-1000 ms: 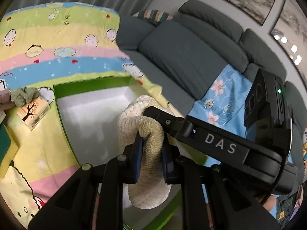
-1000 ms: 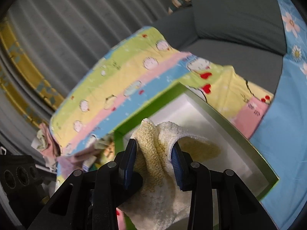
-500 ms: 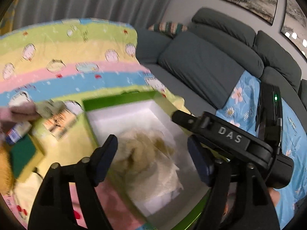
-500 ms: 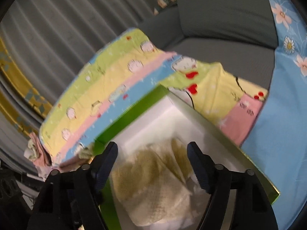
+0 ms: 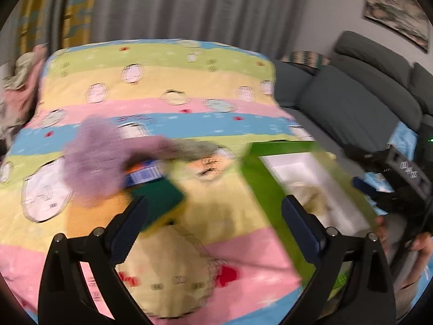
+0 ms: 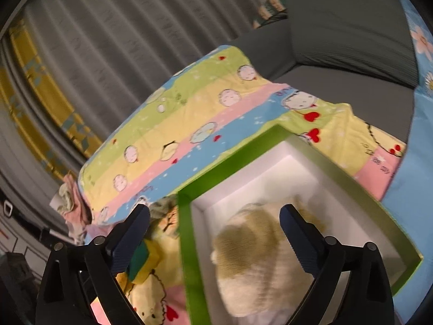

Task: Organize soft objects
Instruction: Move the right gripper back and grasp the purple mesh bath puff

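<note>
fluffy cream towel (image 6: 259,260) lies let go in the green box (image 6: 186,243), under the right gripper (image 6: 215,233) whose fingers just spread wide, and the left gripper (image 5: 213,216), also just spread and empty, should next reach the purple cloth (image 5: 94,157) ahead on its left.

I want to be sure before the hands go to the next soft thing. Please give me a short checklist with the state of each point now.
1. Cream knitted towel lies inside the green box with white lining: ok.
2. Right gripper has just been opening, towel released: ok.
3. Left gripper has just been opening, nothing between its fingers: ok.
4. Purple fluffy cloth on the striped cartoon blanket, outside the box: not ok.
5. Green and yellow sponge outside the box: not ok.
6. Sharp left view: not ok, blurred.
</note>
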Available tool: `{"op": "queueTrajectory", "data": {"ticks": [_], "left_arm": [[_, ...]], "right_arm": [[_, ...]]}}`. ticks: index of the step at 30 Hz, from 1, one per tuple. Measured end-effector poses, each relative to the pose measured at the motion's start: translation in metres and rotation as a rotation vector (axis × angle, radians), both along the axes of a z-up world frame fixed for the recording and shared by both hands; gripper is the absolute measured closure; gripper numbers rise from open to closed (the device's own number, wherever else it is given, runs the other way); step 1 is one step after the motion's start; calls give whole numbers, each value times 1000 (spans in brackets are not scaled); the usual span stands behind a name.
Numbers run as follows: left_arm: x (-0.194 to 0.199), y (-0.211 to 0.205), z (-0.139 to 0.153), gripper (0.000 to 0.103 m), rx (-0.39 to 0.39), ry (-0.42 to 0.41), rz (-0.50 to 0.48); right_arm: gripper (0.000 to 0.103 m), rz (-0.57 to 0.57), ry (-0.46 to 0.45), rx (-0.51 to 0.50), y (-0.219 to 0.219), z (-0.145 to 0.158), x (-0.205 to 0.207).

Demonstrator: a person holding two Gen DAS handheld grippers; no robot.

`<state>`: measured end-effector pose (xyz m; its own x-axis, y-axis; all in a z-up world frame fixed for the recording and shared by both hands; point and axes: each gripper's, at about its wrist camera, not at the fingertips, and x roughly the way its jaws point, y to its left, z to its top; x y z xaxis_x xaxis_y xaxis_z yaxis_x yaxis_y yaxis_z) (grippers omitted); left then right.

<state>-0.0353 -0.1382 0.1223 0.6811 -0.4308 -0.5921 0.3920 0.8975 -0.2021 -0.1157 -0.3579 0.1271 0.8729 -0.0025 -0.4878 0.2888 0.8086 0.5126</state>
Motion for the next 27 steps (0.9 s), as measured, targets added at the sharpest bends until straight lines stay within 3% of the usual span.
{"op": "queueTrajectory", "data": {"ticks": [7,13,21,25,27], "left_arm": [[17,87,-22,4,86,20,200],[25,146,-52,4,0,75,292],[28,176,-55,4,27,119,445],[23,186,-54,4,14,135,462],[20,184,-50,4,25,131,435]], "right_arm": [[2,90,-13,-58,42,4,15],[2,211,-45,-63,90,8,30],[2,402,37,-47,175,-8,91],[2,425,98,-160,222,-20,123],[2,438,114,-170,235,-28,137]]}}
